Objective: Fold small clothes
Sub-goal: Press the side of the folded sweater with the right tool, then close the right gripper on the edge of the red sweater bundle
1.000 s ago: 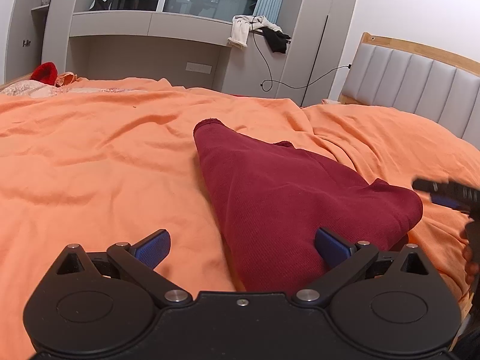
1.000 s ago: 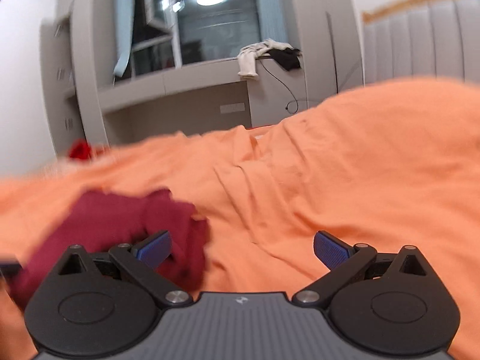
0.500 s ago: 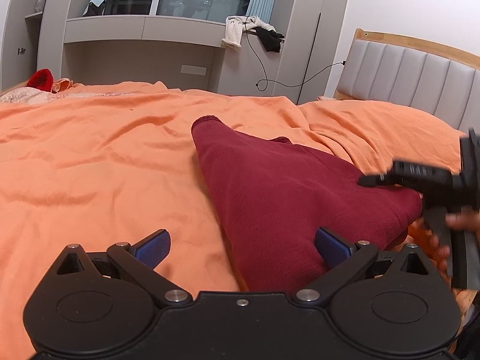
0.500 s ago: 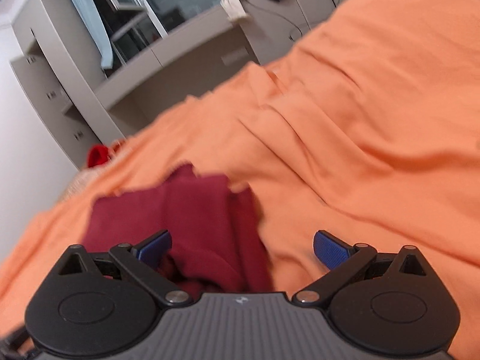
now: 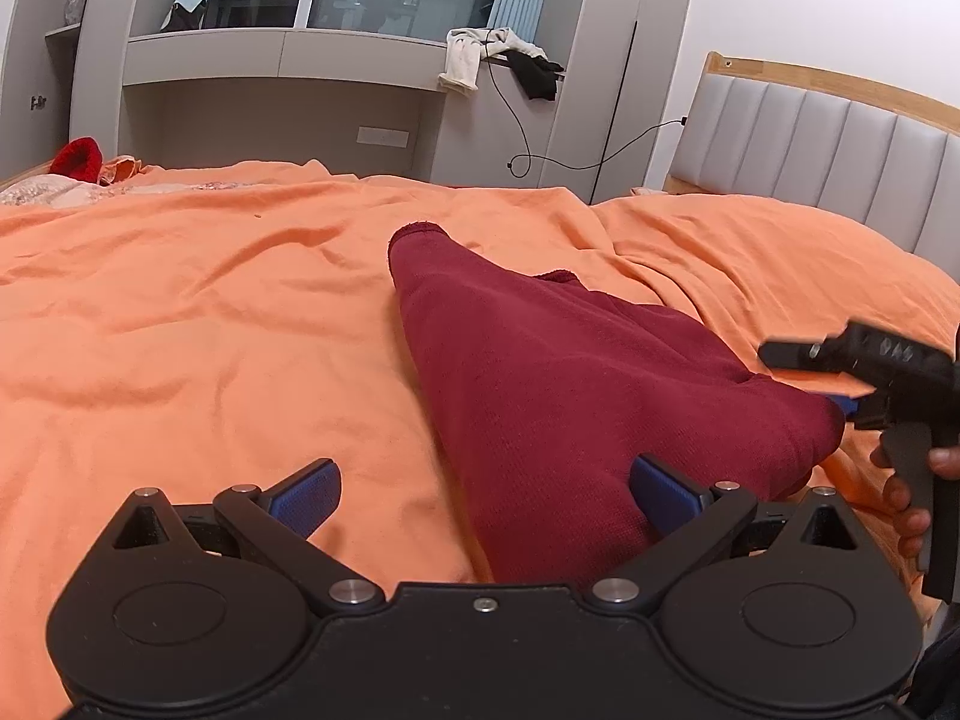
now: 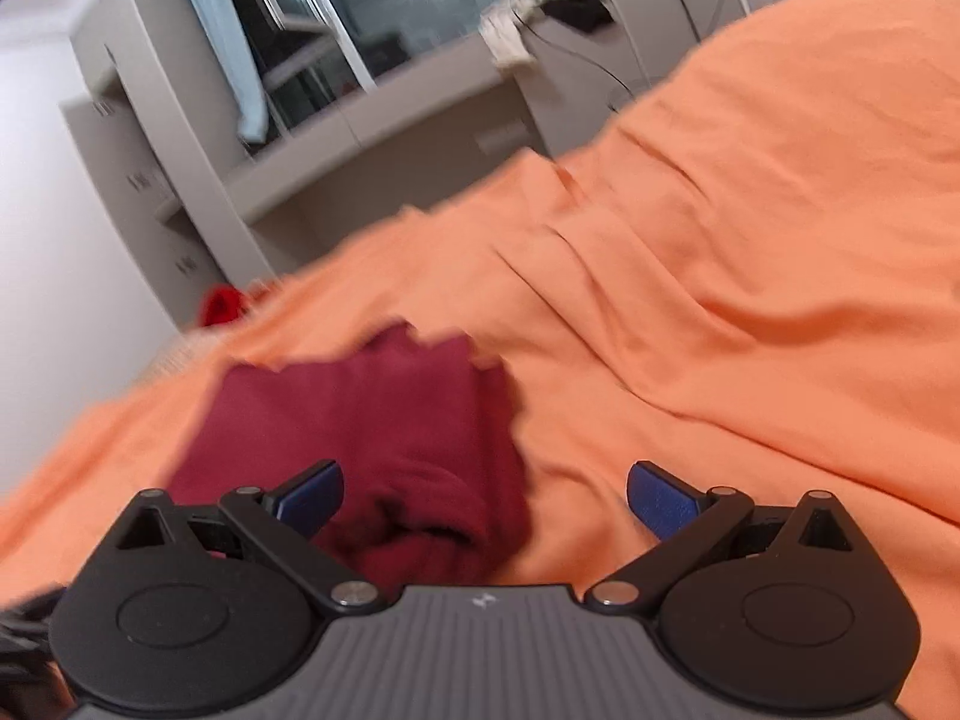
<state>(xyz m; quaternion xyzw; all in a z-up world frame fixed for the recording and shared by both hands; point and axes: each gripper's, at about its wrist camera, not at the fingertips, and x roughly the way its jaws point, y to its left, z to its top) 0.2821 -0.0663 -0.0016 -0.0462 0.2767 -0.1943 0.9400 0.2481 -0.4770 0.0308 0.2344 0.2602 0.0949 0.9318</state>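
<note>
left wrist: set low and close over the orange bedspread (image 5: 180, 324), faced level toward the grey wall unit (image 5: 282, 54) | right wrist: set equally low, rolled, blurred, same unit faced | shared: dark red garment (image 5: 558, 384), bedspread, wall unit; right gripper (image 5: 840, 378) seen from left view

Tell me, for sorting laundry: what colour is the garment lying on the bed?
Dark red garment, clearest in the left wrist view.

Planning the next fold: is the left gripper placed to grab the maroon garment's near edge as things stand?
Probably yes: the left gripper is open, the maroon garment lies between its fingers, and nothing covers that edge.
</note>
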